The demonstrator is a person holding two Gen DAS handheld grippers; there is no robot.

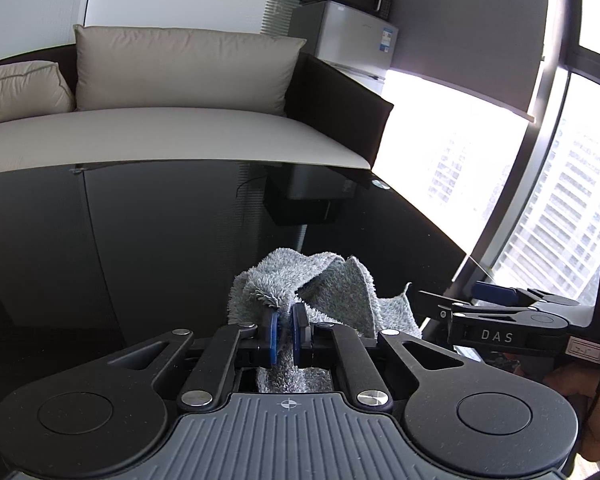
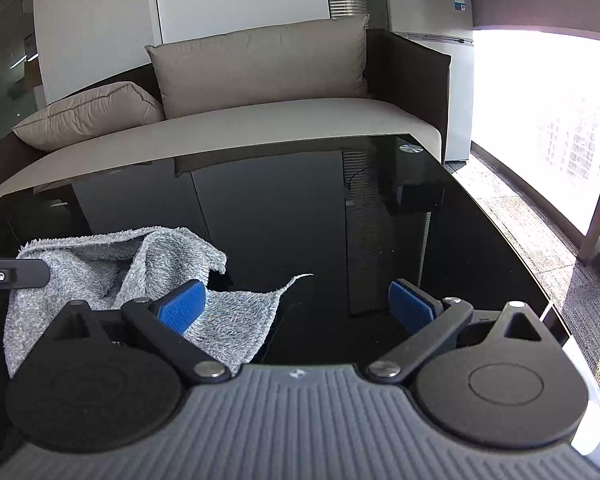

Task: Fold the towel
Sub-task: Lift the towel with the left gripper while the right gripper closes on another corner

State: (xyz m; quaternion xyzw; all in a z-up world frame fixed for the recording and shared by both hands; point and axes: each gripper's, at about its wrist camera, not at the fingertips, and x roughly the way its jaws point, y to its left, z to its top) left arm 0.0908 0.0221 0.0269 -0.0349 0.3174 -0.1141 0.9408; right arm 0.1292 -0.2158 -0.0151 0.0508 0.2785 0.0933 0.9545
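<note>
A: Left wrist view first. Left gripper point(image 1: 285, 330), bottom centre, is clamped on a fold of the grey towel point(image 1: 324, 292). Both blue pads point(image 1: 273, 330) are nearly together with cloth pinched between them.

B: Where's the towel sitting?

A: Centre of frame, bunched up above the pads, on the black glass table point(image 1: 160, 232). Part of it trails down under the gripper body. A flat corner lies to the lower right.

B: Other gripper visible there?

A: Yes, right gripper point(image 1: 492, 312) comes in from the right edge, seen side-on, just beside that flat corner. A hand point(image 1: 576, 392) holds it at lower right.

B: Right wrist view?

A: Right gripper point(image 2: 296, 304) is released, jaws spread wide, nothing between the 2 pads except table and the towel's edge. Towel point(image 2: 112, 268) is at left of frame, crumpled, with 1 thin corner point(image 2: 296, 279) pointing toward centre. The left-hand pad point(image 2: 182, 306) overlaps the cloth in the picture; can't tell if it touches.

B: Background?

A: Sofa point(image 2: 260, 120) with 2 beige cushions behind the table, a fridge point(image 2: 432, 20) at upper right, bright window point(image 2: 540, 120) on the right.
</note>
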